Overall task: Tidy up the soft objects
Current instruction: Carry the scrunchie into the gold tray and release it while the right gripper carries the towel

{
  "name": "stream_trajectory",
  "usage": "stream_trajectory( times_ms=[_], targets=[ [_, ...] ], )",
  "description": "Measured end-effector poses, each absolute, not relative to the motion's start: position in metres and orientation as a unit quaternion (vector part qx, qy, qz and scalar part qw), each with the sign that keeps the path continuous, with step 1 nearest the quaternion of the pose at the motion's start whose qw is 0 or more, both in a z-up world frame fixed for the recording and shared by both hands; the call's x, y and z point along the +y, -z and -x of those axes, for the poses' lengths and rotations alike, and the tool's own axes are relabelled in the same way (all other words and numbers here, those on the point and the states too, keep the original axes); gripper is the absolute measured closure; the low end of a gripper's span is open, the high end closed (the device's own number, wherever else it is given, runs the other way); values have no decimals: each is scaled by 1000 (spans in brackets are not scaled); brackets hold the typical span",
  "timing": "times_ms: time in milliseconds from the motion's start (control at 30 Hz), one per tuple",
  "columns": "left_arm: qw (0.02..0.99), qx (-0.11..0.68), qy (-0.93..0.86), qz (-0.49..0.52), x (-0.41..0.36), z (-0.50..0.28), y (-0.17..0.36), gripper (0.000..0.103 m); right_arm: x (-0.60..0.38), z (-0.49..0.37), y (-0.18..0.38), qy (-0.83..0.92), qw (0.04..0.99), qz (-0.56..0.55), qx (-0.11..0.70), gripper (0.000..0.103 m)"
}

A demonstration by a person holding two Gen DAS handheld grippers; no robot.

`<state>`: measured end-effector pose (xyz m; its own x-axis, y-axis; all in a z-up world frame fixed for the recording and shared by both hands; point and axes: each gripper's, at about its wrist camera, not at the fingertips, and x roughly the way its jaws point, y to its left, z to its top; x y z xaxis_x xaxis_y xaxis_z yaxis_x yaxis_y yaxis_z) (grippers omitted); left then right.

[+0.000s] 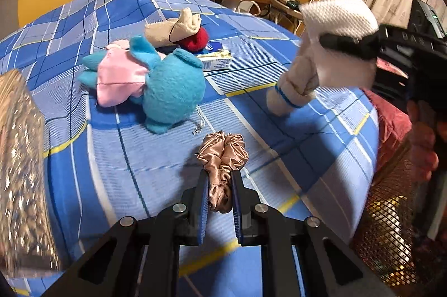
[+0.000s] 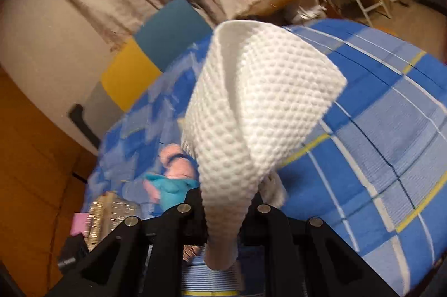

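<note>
I am pinching the tan satin scrunchie point(image 1: 222, 165) in my left gripper point(image 1: 220, 196), jaws clamped on its near end, its long axis running toward twelve o'clock over the blue plaid bedspread point(image 1: 293, 146). My right gripper point(image 2: 222, 216), out at two o'clock, is clamped on the white waffle-textured cloth point(image 2: 251, 112), lifted clear of the bed.
</note>
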<state>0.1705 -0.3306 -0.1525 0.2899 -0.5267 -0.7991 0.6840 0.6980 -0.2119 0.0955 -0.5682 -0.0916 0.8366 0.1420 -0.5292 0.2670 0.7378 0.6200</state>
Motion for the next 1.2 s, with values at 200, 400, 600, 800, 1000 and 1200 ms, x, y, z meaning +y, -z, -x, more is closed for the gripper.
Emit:
stream_trajectory(
  times_ms=[200, 400, 600, 800, 1000, 1200],
  targets=[
    [802, 448, 390, -63, -311, -153, 137, 89, -542, -111, 93, 26, 896, -320, 305, 88],
    [814, 430, 389, -37, -277, -140, 115, 89, -529, -108, 77, -10, 919, -299, 255, 88],
    [826, 420, 375, -12, -237, -133, 102, 89, -492, -135, 101, -6, 907, -218, 360, 88],
    [840, 408, 356, 15, -191, -128, 89, 89, -473, -134, 125, -20, 894, -168, 415, 88],
    [865, 383, 321, 51, -132, -130, 69, 89, -455, -130, 127, -34, 892, -165, 419, 88],
    [893, 361, 255, 86, -60, -147, 55, 89, -444, -124, 130, -31, 889, -178, 421, 88]
  ],
)
